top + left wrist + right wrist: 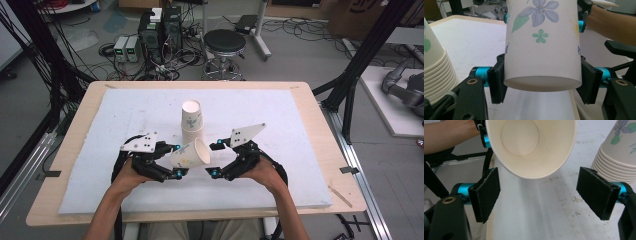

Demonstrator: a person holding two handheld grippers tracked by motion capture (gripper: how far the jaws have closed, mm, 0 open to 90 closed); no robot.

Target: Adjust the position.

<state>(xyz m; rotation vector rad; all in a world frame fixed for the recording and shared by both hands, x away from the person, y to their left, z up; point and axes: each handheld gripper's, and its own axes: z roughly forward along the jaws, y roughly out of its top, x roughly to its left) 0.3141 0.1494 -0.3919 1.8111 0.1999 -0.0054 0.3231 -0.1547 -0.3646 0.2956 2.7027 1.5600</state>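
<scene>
A flower-printed paper cup lies on its side in the air just above the white mat, and my left gripper is shut on its wall near the base, one pad on each side. The cup's open mouth faces my right gripper, which stands open right in front of the rim with nothing between its pads. A stack of matching cups stands upside down on the mat just behind both grippers.
A white foam mat covers most of the wooden table. Beyond the far edge stand a black stool, electronics boxes and loose cables on the floor. Black frame posts rise at both sides.
</scene>
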